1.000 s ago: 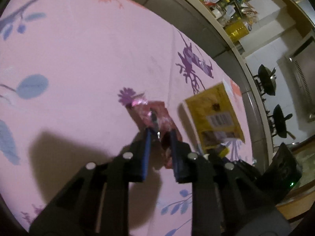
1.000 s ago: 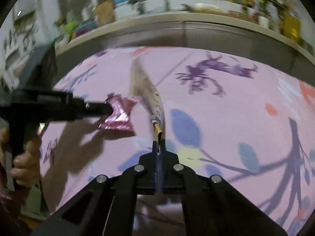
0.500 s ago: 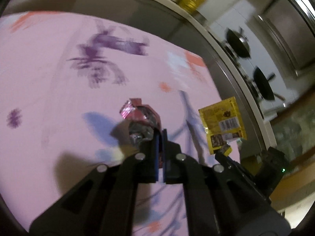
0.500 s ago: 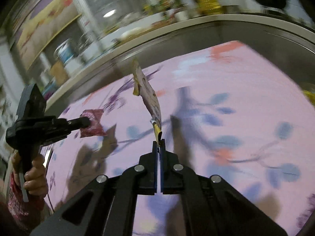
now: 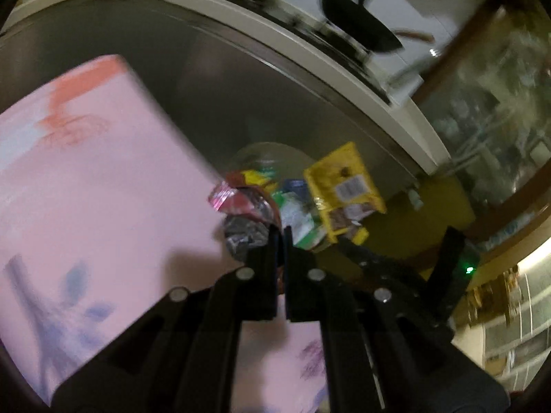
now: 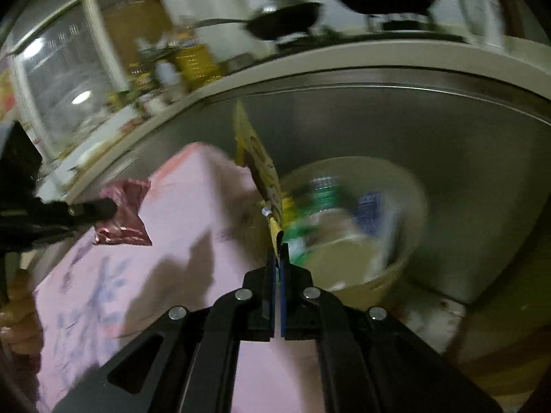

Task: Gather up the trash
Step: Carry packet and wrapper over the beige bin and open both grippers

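Mid-task: both wrappers were picked up, neither dropped yet. Left gripper [image 5: 279, 232] had its jaws clamped on a crinkled pink foil wrapper [image 5: 241, 203]; right gripper [image 6: 278, 251] was pinched tight on a flat yellow packet [image 6: 256, 158]. Both hung near the round pale bin [image 6: 409, 206], already holding blurred glossy packaging, beside the pink floral tablecloth [image 6: 193, 206].

pink wrapper [image 5: 241, 203]: glossy foil | tablecloth [image 5: 103, 189]: matt cloth | cabinet front [image 6: 413, 130]: brushed metal
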The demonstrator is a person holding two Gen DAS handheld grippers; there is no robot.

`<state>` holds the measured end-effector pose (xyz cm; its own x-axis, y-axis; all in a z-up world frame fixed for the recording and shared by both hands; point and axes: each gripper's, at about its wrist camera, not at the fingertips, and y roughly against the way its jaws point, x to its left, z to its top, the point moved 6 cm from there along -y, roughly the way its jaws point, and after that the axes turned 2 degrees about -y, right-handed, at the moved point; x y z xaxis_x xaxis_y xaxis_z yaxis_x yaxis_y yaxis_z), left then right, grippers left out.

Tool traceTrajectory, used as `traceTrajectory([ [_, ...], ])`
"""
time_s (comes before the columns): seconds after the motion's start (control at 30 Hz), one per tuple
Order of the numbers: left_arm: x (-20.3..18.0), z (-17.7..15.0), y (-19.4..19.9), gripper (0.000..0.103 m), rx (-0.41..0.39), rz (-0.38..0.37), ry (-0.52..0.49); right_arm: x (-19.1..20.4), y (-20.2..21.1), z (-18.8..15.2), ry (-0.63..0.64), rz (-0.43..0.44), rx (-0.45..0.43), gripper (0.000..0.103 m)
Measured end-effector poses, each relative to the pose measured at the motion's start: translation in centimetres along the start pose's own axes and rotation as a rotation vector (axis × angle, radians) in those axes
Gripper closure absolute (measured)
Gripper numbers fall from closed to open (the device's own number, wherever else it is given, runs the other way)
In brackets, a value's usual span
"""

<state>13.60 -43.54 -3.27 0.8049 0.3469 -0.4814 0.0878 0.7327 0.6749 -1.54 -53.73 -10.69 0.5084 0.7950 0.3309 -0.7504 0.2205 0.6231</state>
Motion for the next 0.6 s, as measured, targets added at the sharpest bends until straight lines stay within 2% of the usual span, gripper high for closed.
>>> traceTrajectory([
  [0.1, -2.6, 2.8, -5.5, 0.101, 0.043, -0.038, -0.038, -3.4, -1.7, 1.5, 0.015, -0.075, 0.030, 0.103],
  [0.27, -4.5, 5.1, -12.4, 0.101, 0.114, -0.066, -0.054, -5.7, -4.1, 2.3, 0.055, -0.139, 0.104, 0.103],
  [0.3, -4.6, 5.2, -13.8, 0.101, 0.138, -0.062, -0.052, -6.1, -4.4, 2.2, 0.064, -0.153, 0.121, 0.103],
  [0.37, -3.8, 5.0, -16.4, 0.099, 0.189, -0.010, -0.037, -6.5, -5.1, 2.0, 0.066, -0.153, 0.139, 0.103],
  [0.43, -2.8, 4.5, -17.8, 0.078, 0.237, 0.022, -0.002, -6.6, -5.2, 1.7, 0.065, -0.137, 0.135, 0.099],
  [0.5, -1.8, 3.8, -18.4, 0.063, 0.258, 0.042, 0.041, -6.8, -5.2, 1.5, 0.065, -0.134, 0.146, 0.091],
  [0.57, -1.5, 3.6, -17.9, 0.056, 0.239, 0.041, 0.059, -6.6, -4.9, 1.2, 0.051, -0.095, 0.145, 0.074],
  [0.6, -1.4, 3.5, -17.3, 0.050, 0.229, 0.039, 0.062, -6.6, -4.7, 1.2, 0.047, -0.086, 0.134, 0.068],
])
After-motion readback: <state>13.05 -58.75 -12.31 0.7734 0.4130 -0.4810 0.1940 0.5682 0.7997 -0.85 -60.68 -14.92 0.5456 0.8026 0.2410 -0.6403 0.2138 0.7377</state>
